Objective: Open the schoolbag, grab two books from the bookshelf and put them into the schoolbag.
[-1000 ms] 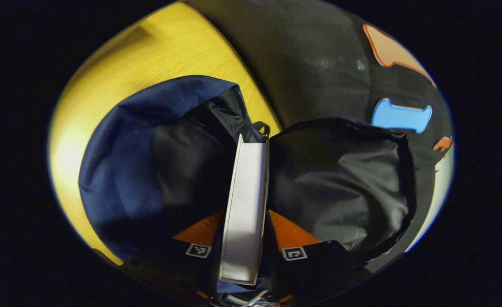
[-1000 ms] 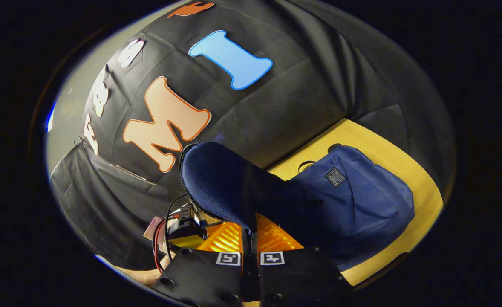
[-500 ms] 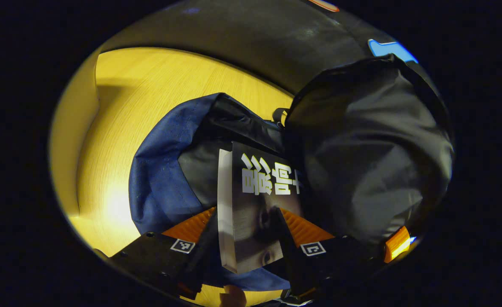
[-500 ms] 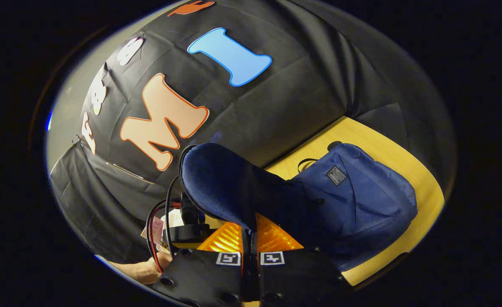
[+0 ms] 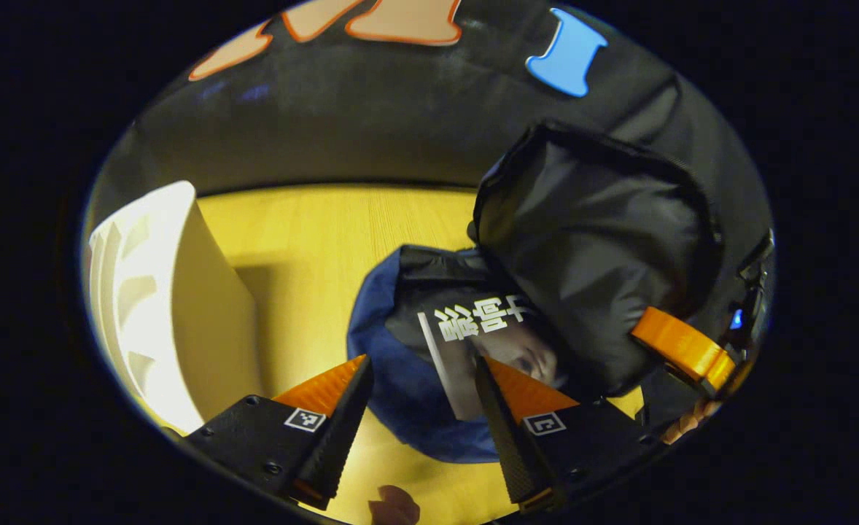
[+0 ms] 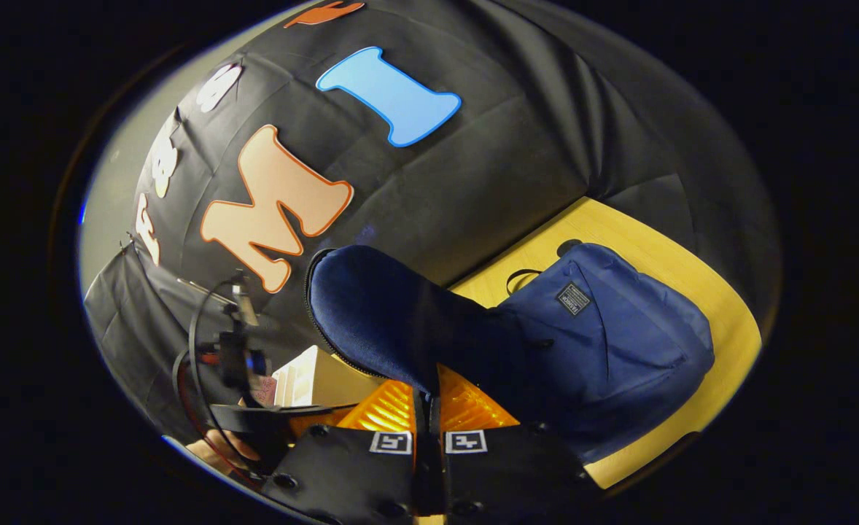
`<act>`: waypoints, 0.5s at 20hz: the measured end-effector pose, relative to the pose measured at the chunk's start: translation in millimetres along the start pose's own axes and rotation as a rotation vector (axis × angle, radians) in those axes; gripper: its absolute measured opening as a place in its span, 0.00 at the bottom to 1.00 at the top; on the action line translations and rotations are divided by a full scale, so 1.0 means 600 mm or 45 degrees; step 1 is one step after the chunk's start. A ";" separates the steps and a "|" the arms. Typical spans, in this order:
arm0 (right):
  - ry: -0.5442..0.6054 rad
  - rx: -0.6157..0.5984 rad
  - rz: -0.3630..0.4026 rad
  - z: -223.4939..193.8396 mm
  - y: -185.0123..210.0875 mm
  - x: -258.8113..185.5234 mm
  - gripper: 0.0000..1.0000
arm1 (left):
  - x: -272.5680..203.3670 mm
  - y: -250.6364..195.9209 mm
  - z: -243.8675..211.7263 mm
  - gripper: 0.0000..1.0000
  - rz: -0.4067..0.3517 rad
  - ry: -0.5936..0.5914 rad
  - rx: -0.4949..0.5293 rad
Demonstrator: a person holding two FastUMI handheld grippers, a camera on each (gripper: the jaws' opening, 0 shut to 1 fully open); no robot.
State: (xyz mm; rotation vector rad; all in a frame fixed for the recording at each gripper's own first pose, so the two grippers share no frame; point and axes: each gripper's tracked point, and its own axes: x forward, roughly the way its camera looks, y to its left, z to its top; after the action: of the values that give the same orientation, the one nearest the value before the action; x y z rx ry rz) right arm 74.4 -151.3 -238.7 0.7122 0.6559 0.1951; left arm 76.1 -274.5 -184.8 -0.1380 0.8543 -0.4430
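The yellow table (image 5: pixel 313 233) is seen at frame centre of the left gripper view, a white bookshelf (image 5: pixel 160 292) at left. The blue schoolbag (image 6: pixel 619 343) lies on it, flap (image 6: pixel 378 321) pinched by the right gripper (image 6: pixel 427 408). A book (image 5: pixel 473 343) rests inside, beyond the left gripper (image 5: pixel 422 408), fingers wide apart.

The right gripper (image 6: pixel 428 408) pinches the schoolbag's raised flap (image 6: pixel 378 313); the blue schoolbag (image 6: pixel 619 350) lies on the yellow table (image 6: pixel 721 306)

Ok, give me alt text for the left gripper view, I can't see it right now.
A book lies in the open mouth of the blue schoolbag on a yellow table, with the left gripper open above it. The bag's flap is lifted at right; a white bookshelf stands at left.
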 end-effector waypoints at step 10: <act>-0.050 -0.036 -0.059 0.006 -0.003 -0.003 0.03 | -0.290 0.193 0.192 0.88 0.088 -0.369 -0.083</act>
State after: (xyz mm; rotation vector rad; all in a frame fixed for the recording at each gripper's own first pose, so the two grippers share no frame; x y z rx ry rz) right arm 75.3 -155.3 -236.9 0.6713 0.6308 0.1471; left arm 100.6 -101.7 -22.2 -0.2264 0.5866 -0.3207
